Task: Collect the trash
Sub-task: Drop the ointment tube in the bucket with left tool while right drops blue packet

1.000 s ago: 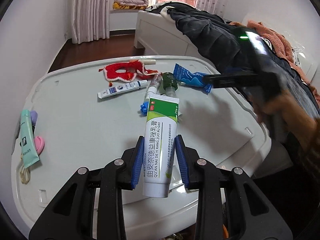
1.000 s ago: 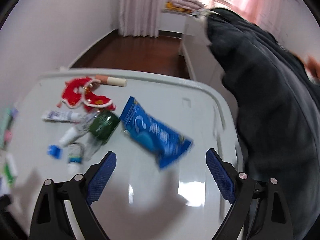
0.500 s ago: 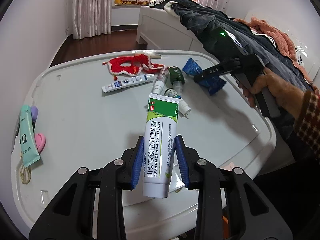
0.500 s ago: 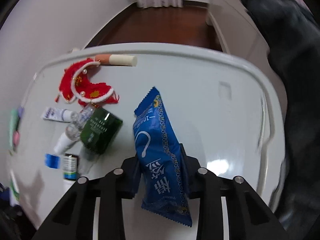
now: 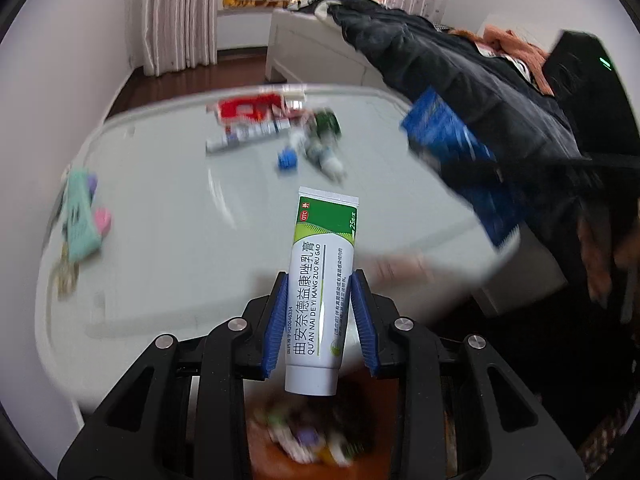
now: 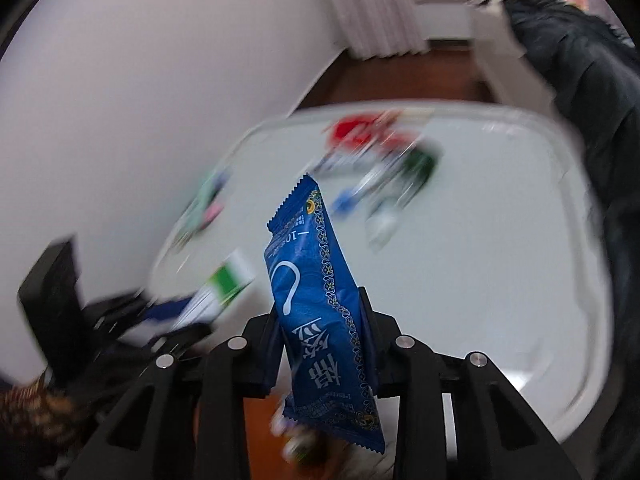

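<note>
Two claws are in use, each gripping one item. The left claw is clamped on one white-and-green ointment tube, held upright between the blue pads, clear of the white tabletop. Legible print on the tube: "OTC", "25", "H20046334", "QU AN NAI DE YI KANG ZUO RU GAO", with matching Chinese characters. The right claw is closed on one blue sachet, also lifted off the tabletop; it carries white Chinese characters, a white spoon outline and "10".

Both held items sit over the near edge of the tabletop, above a blurred container of mixed trash.

Remaining on the tabletop, all motion-blurred:
- one red knitted item
- one white tube
- one dark green bottle
- one blue cap
- one mint-green tube near the left edge, a pink object touching it

Their labels cannot be read. A dark coat lies on the bed beyond.
</note>
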`<state>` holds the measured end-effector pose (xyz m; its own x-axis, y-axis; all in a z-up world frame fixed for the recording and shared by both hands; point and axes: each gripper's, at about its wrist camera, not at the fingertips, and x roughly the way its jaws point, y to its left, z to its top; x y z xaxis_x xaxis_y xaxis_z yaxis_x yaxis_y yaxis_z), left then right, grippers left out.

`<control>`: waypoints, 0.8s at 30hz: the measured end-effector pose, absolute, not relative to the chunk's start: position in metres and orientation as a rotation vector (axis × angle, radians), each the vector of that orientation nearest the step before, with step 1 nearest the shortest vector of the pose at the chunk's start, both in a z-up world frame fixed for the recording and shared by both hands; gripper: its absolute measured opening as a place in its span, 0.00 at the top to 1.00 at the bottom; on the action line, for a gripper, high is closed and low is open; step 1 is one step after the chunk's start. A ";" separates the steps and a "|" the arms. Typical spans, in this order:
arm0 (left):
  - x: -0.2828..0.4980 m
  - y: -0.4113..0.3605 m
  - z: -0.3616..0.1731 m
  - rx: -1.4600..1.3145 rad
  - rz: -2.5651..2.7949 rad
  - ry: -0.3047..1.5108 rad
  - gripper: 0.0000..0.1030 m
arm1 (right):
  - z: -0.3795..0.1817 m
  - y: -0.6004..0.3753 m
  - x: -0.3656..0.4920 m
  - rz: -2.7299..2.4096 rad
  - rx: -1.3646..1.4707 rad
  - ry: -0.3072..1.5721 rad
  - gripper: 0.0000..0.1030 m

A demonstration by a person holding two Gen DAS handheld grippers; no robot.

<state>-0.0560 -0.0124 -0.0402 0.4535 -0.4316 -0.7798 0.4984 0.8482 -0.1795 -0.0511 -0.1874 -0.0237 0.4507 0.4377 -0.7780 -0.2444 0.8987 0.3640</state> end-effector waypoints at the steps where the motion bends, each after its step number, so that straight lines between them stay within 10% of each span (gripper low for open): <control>1: -0.067 -0.009 -0.044 0.079 -0.575 0.960 0.70 | -0.031 -0.177 -0.064 0.447 0.213 1.039 0.68; 6: -0.120 0.010 -0.076 0.052 -0.550 1.119 0.69 | -0.087 -0.131 -0.126 0.522 0.189 1.198 0.66; 12: -0.128 0.030 -0.103 -0.032 -0.430 1.254 0.45 | -0.120 -0.113 -0.145 0.449 0.095 1.312 0.34; 24: -0.058 0.017 -0.028 -0.037 -0.404 0.971 0.35 | 0.025 -0.182 -0.056 0.263 0.204 0.844 0.12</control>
<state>-0.0583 0.0174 -0.0279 0.4963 -0.3494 -0.7948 0.3169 0.9252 -0.2088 -0.0565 -0.1822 0.0248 0.6354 0.3089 -0.7077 -0.1483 0.9483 0.2807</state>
